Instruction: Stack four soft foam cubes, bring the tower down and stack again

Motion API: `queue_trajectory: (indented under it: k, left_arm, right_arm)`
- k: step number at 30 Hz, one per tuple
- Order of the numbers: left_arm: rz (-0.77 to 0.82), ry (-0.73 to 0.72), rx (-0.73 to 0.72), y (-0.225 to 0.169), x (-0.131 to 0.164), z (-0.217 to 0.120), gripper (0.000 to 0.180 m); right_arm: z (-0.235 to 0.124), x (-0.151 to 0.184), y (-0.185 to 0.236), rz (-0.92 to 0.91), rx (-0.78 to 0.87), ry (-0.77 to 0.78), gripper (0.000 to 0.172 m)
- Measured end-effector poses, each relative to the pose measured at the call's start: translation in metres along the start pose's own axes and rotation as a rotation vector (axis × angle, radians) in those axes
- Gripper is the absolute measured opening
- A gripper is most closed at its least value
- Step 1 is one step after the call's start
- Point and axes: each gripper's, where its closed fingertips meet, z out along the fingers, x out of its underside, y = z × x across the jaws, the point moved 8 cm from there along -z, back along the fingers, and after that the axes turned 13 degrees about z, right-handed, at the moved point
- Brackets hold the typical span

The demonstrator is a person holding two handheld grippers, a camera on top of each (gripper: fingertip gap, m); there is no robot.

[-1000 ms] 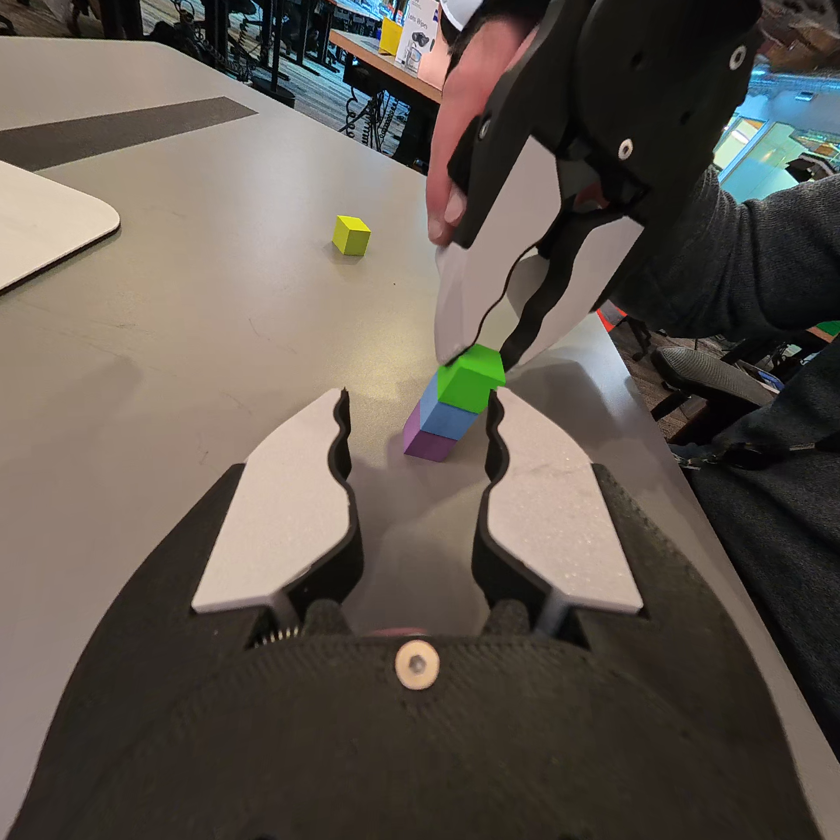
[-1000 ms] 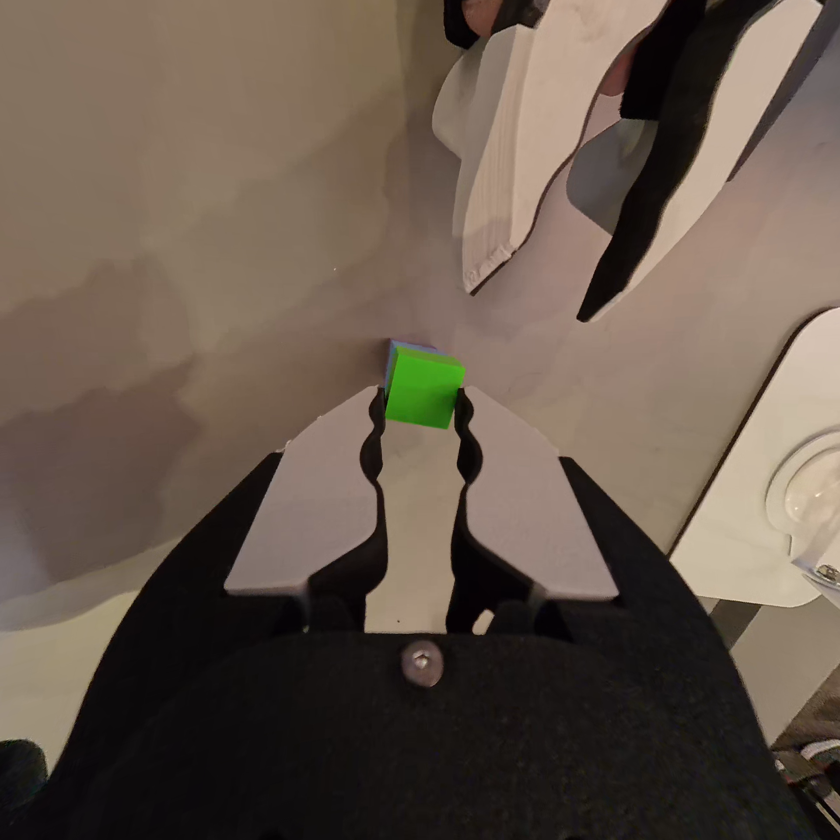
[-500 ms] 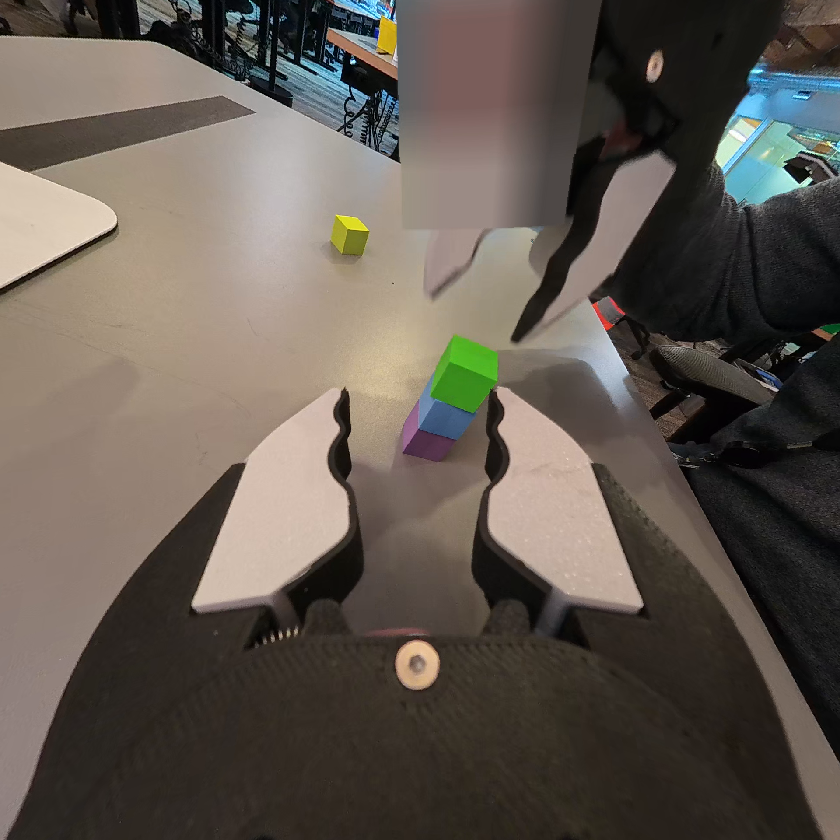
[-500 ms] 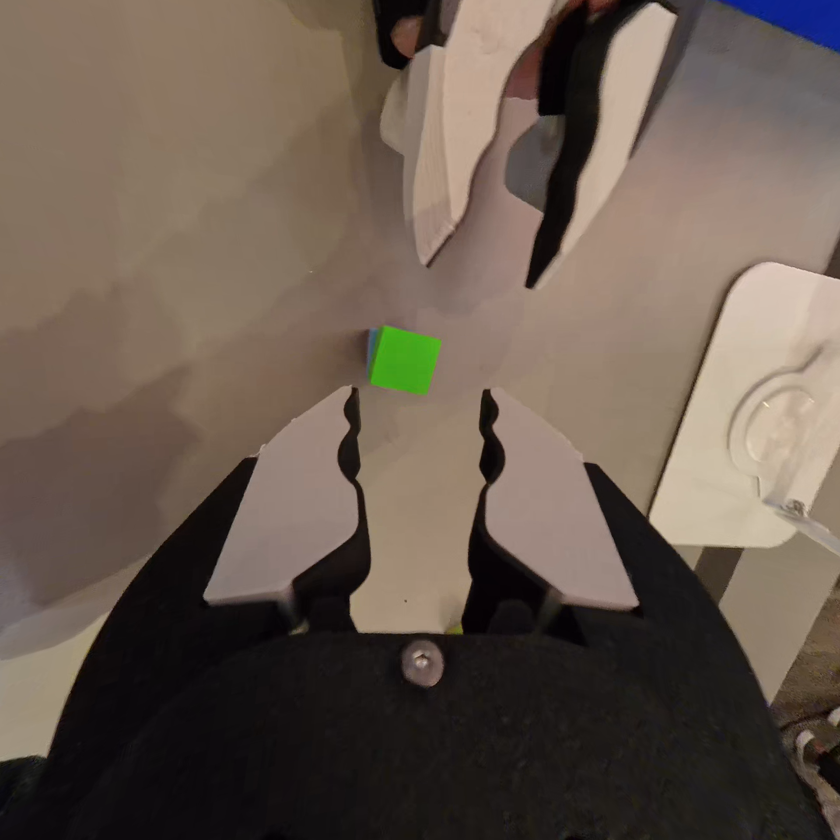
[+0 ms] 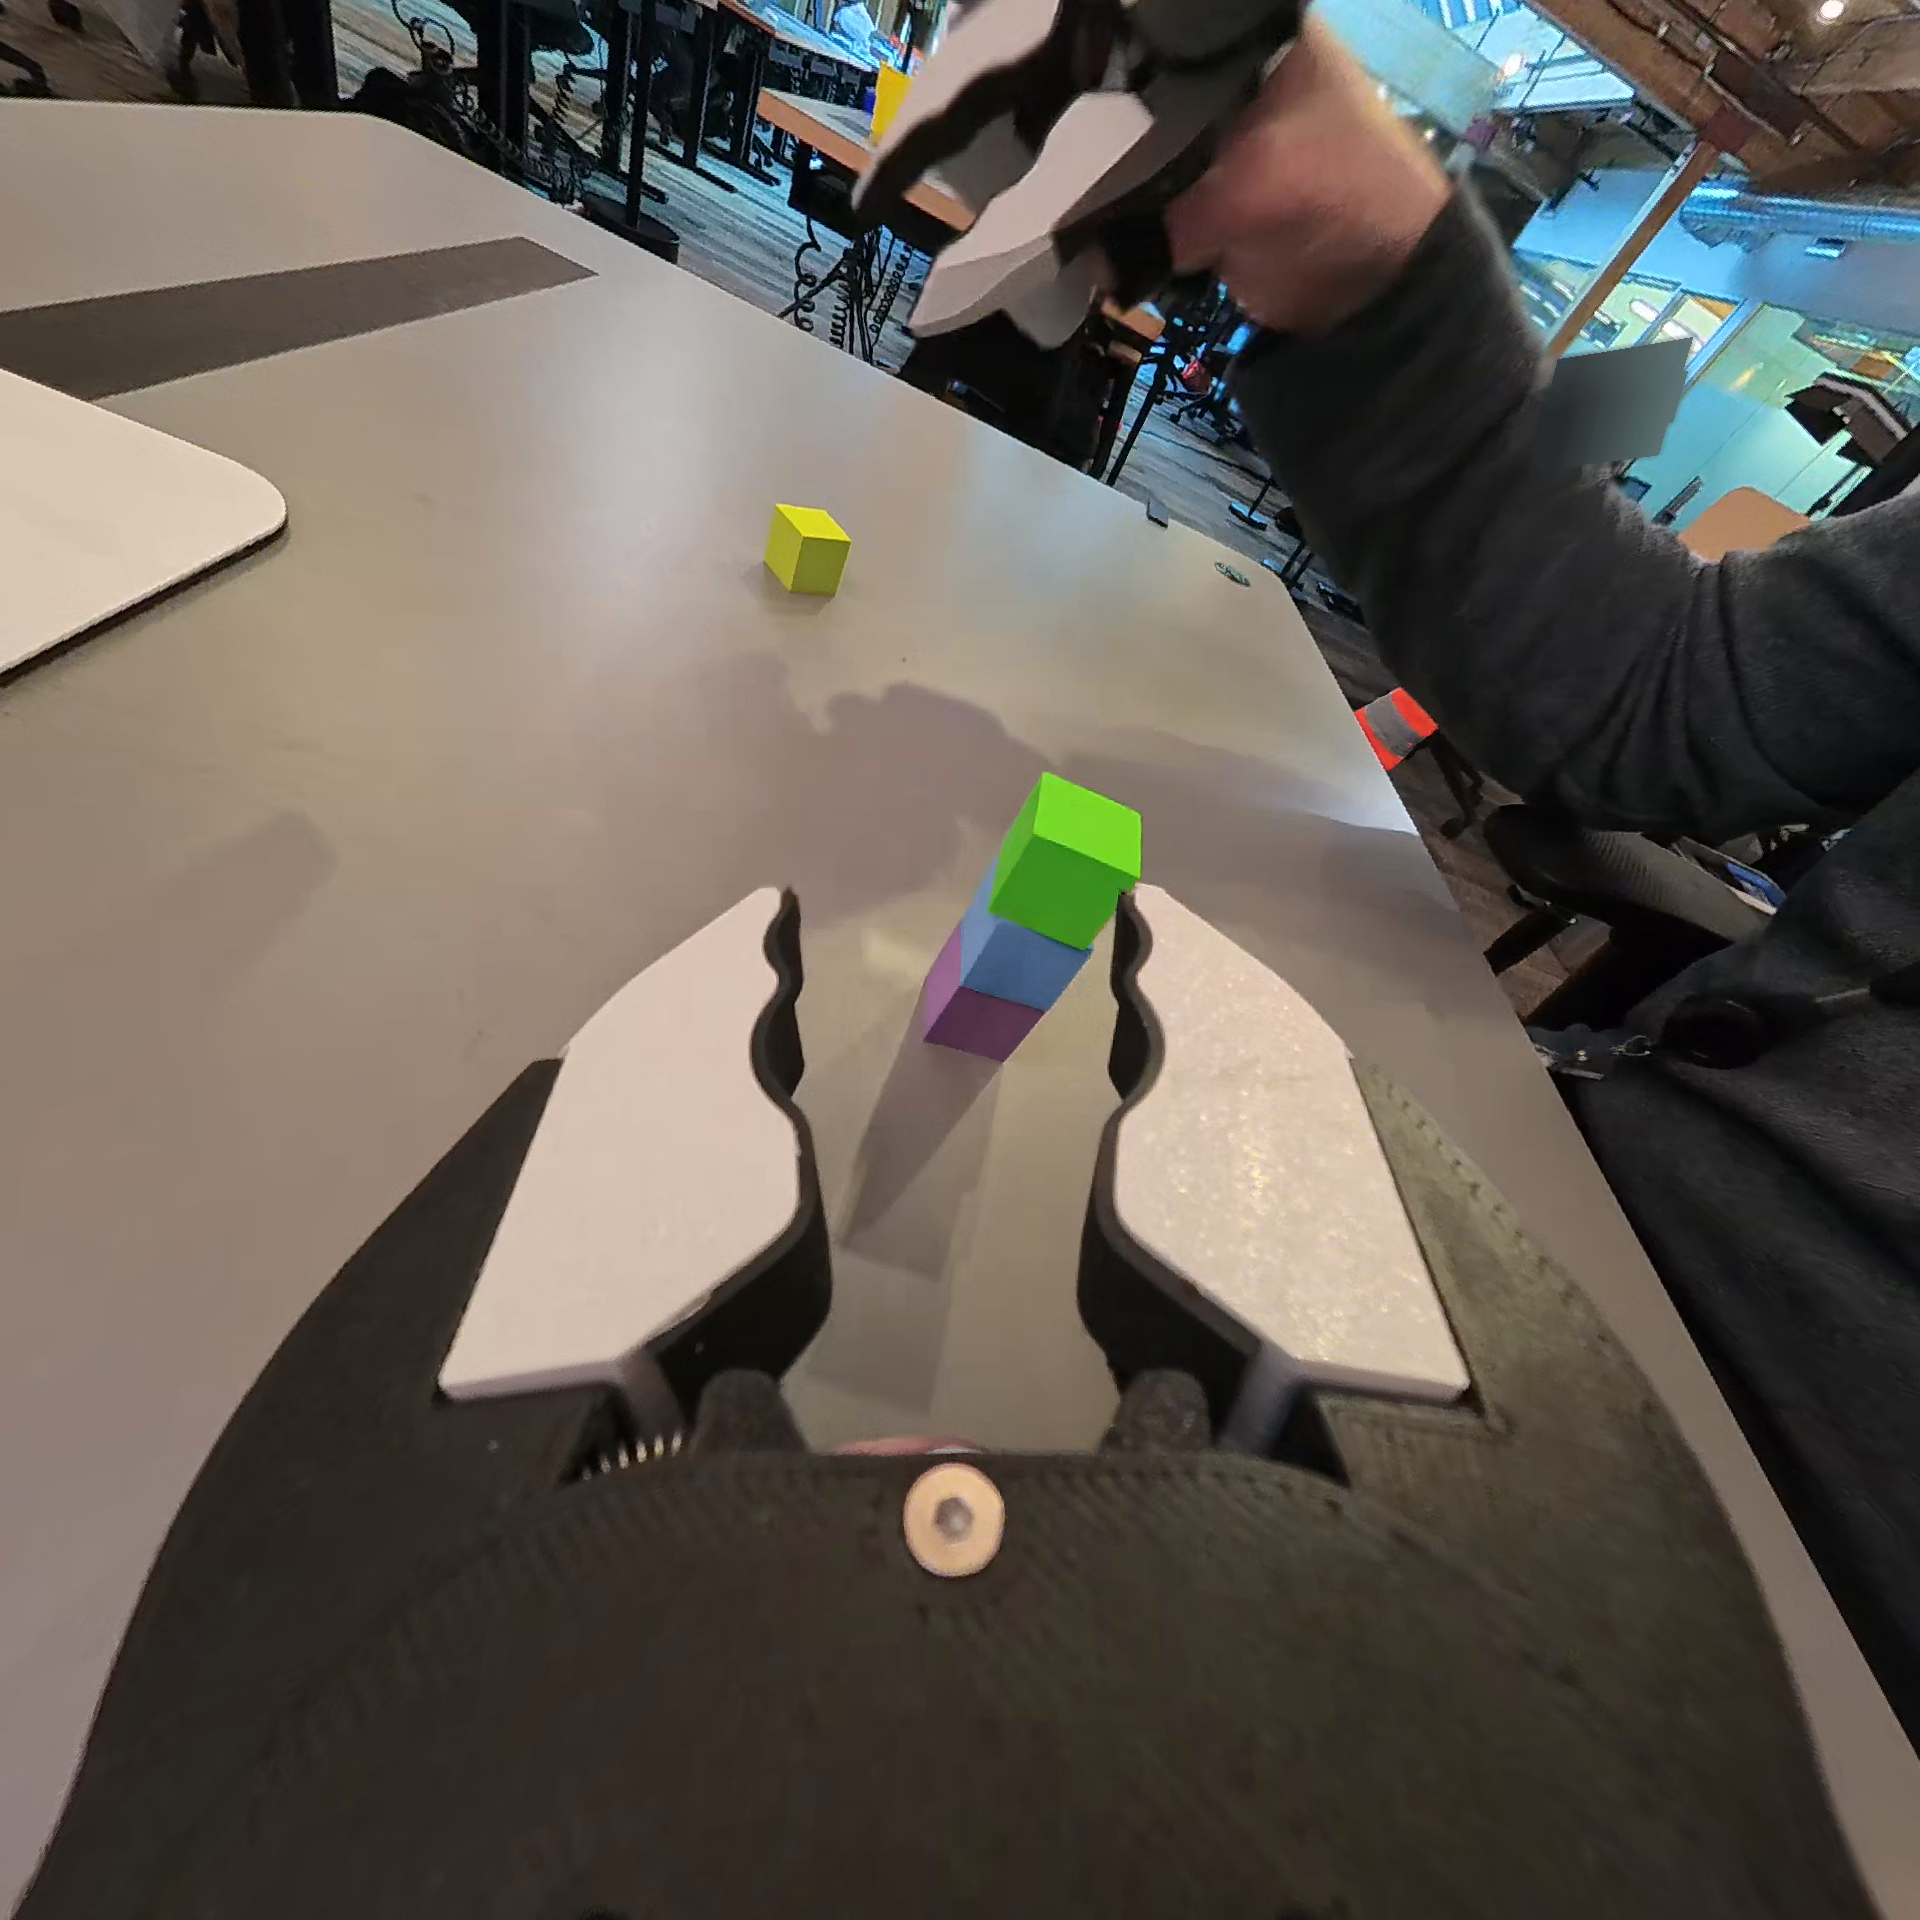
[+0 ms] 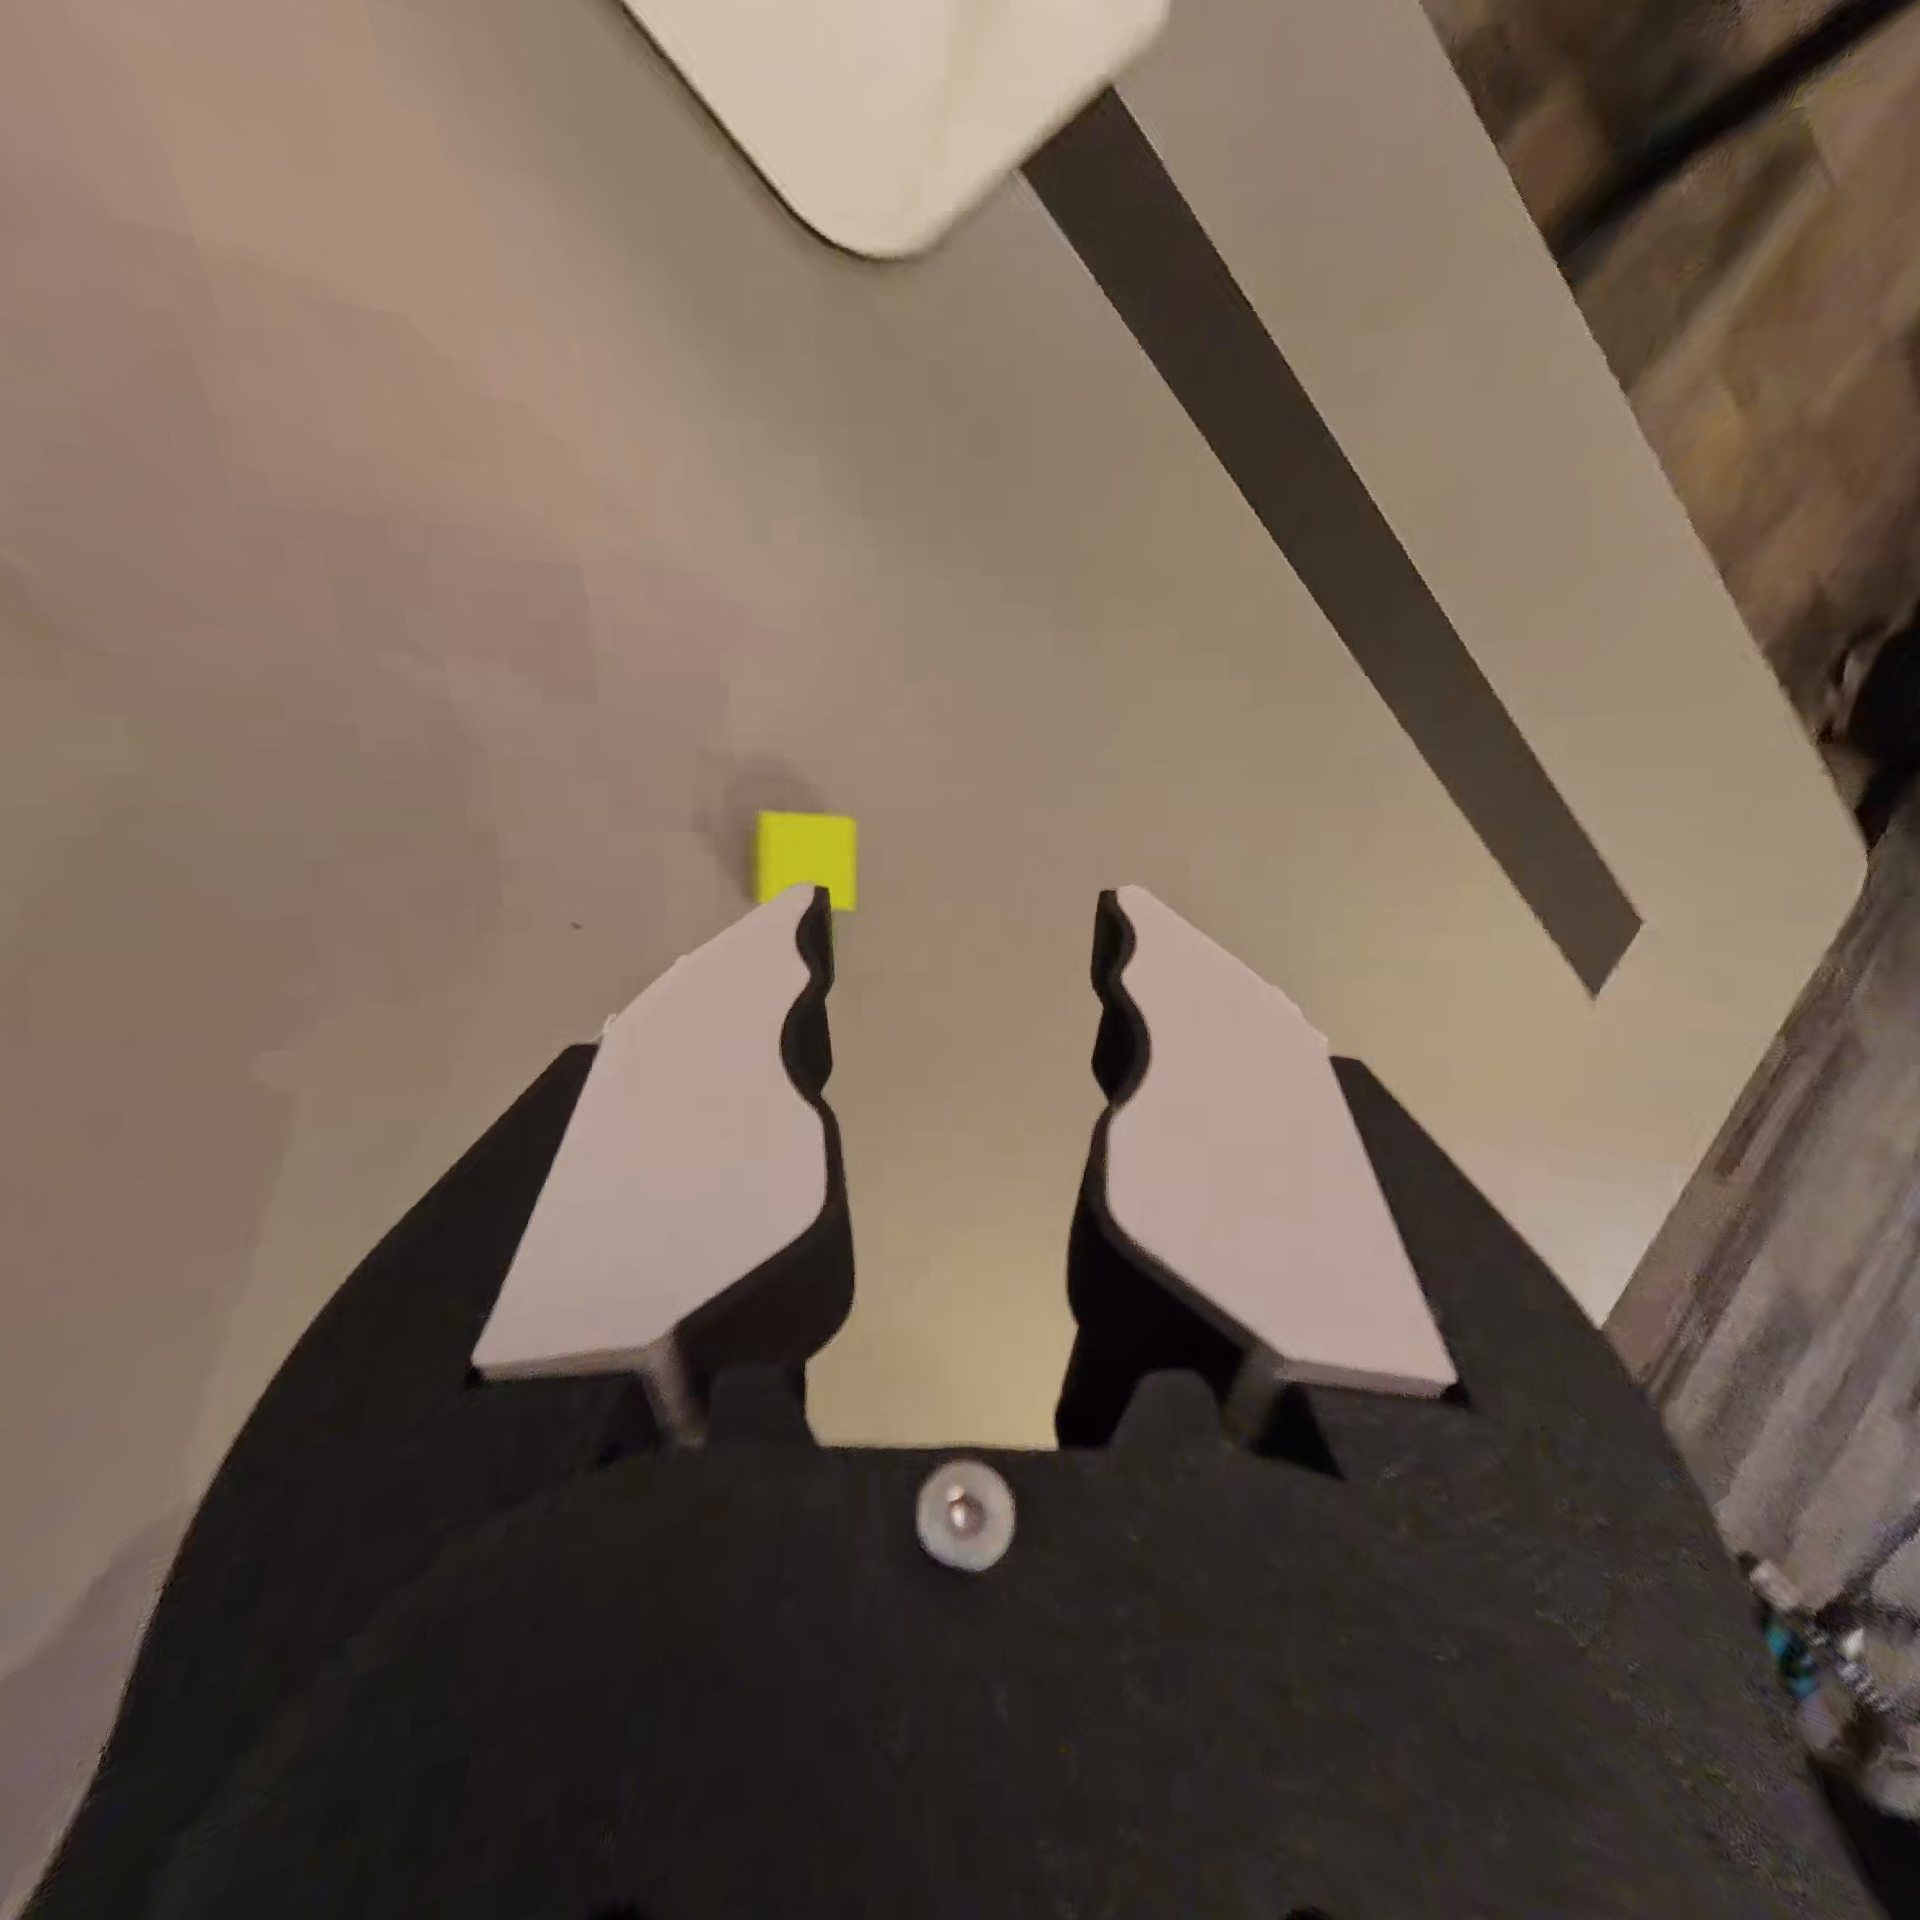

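Observation:
A tower of three foam cubes stands on the grey table (image 5: 520,779): a green cube (image 5: 1070,857) on a blue cube (image 5: 1023,961) on a purple cube (image 5: 977,1018). My left gripper (image 5: 951,914) is open, low over the table just short of the tower, and grips nothing. A yellow cube (image 5: 808,548) lies alone farther back; it also shows in the right wrist view (image 6: 805,857). My right gripper (image 6: 961,909) is open and empty, high above the table with the yellow cube just beyond its left fingertip. It also shows in the left wrist view (image 5: 935,239), raised high.
A white board (image 5: 94,520) lies at the table's left; it shows in the right wrist view (image 6: 894,104) too. A dark strip (image 6: 1330,499) crosses the table. The table edge (image 5: 1382,748) runs close to the right of the tower. A person's dark sleeve (image 5: 1507,582) reaches over it. Across from one pair of fingers to the other is roughly 30 cm.
My right gripper opened off the green cube, left it on the tower, rose and swung toward the yellow cube. My left gripper stayed in place, open.

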Motion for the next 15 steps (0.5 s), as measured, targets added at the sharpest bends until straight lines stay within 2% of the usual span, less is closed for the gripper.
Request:
queue_trajectory:
  k: [2, 5, 9, 15]
  left_arm:
    - [-0.003, -0.001, -0.003, 0.0, 0.0, 0.0, 0.056]
    - [-0.01, -0.007, -0.01, 0.001, 0.0, -0.001, 0.055]
    - [-0.016, -0.007, -0.016, 0.002, 0.0, -0.001, 0.054]
    - [-0.024, -0.009, -0.023, 0.003, 0.0, -0.001, 0.053]
  right_arm:
    - [0.008, 0.013, -0.013, 0.067, -0.012, 0.007, 0.049]
    - [0.023, 0.024, -0.01, 0.071, -0.094, 0.008, 0.052]
    - [0.044, 0.029, 0.005, 0.013, -0.152, 0.037, 0.055]
    - [0.065, 0.029, 0.008, 0.029, -0.189, 0.058, 0.054]
